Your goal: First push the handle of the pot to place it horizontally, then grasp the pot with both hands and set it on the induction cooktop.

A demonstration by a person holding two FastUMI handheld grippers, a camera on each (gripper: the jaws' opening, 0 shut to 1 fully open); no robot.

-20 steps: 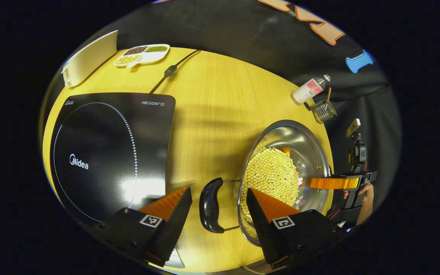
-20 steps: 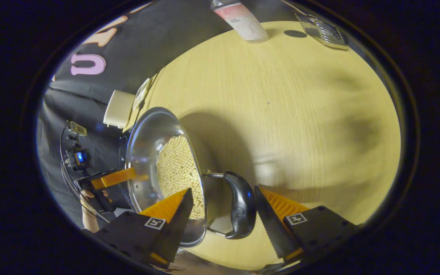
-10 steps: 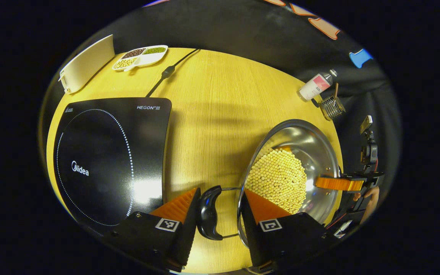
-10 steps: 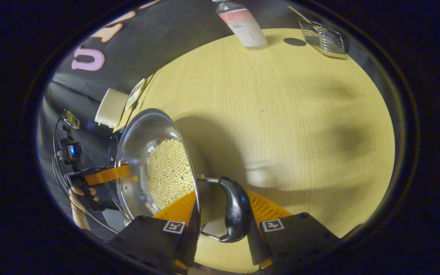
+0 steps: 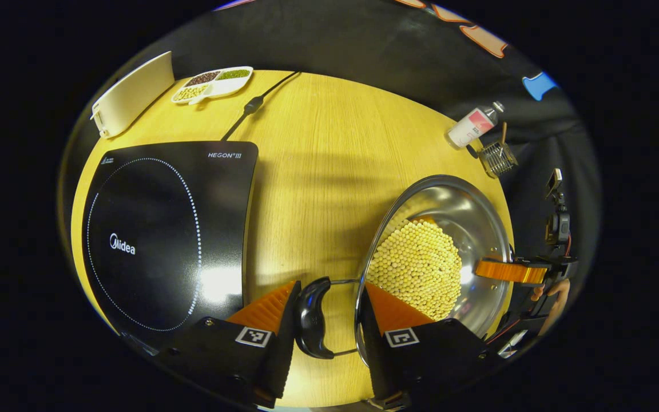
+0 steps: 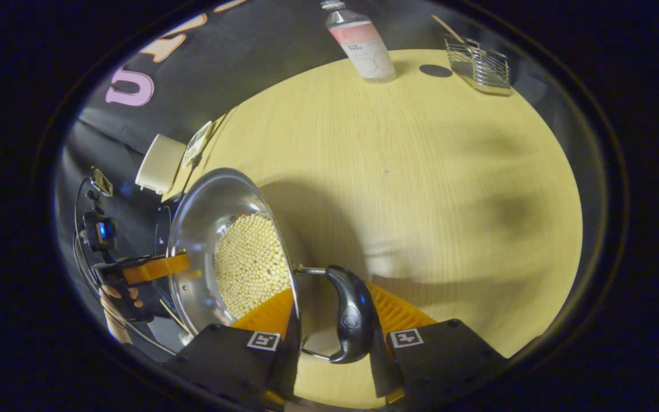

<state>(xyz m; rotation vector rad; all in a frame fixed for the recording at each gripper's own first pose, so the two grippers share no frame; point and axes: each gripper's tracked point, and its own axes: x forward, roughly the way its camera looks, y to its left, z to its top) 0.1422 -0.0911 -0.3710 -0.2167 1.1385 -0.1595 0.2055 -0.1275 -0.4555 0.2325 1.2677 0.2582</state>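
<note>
Left gripper view shows us our left hand-held gripper (image 5: pixel 325 320) clenched on the pot's near black handle (image 5: pixel 310 317), one finger pressed to each side of it. The pot (image 5: pixel 472 212) is steel, part-filled with pale yellow beans (image 5: pixel 421 269), and sits on the yellow tabletop (image 5: pixel 318 171) to the right of the induction cooktop (image 5: pixel 163 229), apart from it. Across the pot we see the other hand-held gripper at the far rim, with a hand (image 5: pixel 552 292) behind it. A power cord (image 5: pixel 252 106) runs from the cooktop toward the booth wall. Farther back lie a divided dish of beans (image 5: pixel 212 83) and a white board (image 5: pixel 132 94); a bottle (image 5: pixel 469 127) and a wire basket (image 5: pixel 496 159) stand at the right edge.

Right gripper view shows us our right hand-held gripper (image 6: pixel 334 335) closed around the opposite black handle (image 6: pixel 352 315), fingers squeezing it from both sides. Here the pot (image 6: pixel 203 212) and its beans (image 6: pixel 249 263) lie to the left of the handle, and beyond them the left hand-held gripper is held by a hand (image 6: pixel 115 300). We cannot tell whether the pot rests on the tabletop (image 6: pixel 421 171) or is lifted.
</note>
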